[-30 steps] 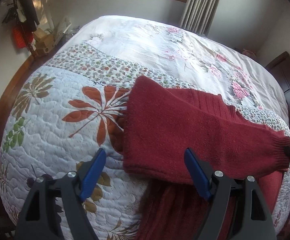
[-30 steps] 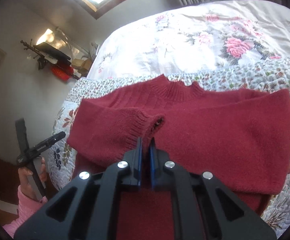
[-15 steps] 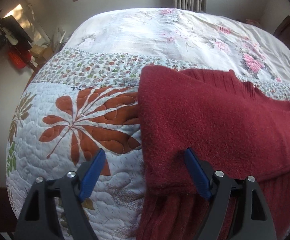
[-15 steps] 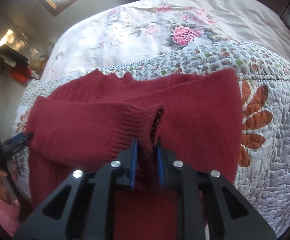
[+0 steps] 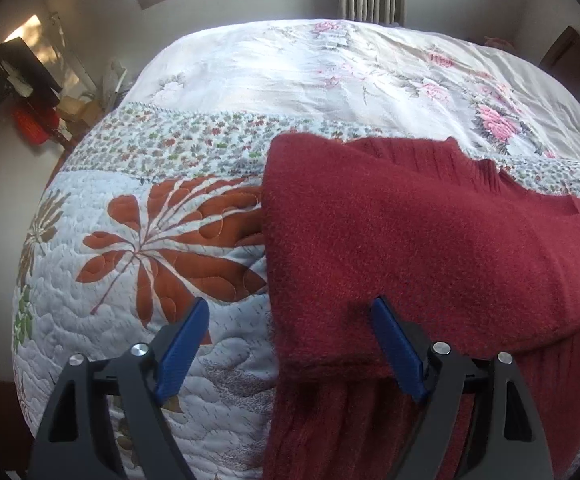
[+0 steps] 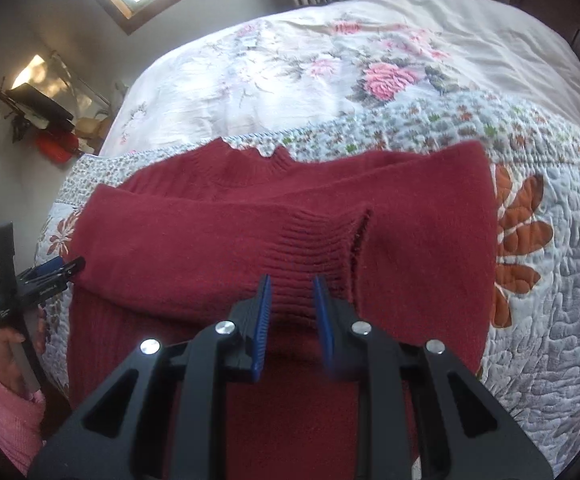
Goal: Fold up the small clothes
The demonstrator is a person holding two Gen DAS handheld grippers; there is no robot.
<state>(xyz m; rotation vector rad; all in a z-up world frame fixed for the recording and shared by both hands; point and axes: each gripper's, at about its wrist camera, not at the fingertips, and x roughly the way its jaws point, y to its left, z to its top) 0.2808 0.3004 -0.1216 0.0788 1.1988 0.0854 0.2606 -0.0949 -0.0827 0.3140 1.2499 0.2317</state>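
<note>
Red sweater (image 6: 217,248) lies on quilt (image 5: 137,280) at the bed's near edge, sleeve folded across the chest. Left gripper (image 5: 290,344) spread wide, empty. Right gripper (image 6: 292,312) parted around ribbed cuff (image 6: 310,248), released. Risk: fuzzy knit snags a pad, dragging the sleeve off its fold.

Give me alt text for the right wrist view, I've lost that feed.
The right gripper hangs open just over the ribbed cuff of a red sweater whose sleeve is folded across its body on a floral quilt. At far left, a hand holds the left gripper at the sweater's edge.
</note>
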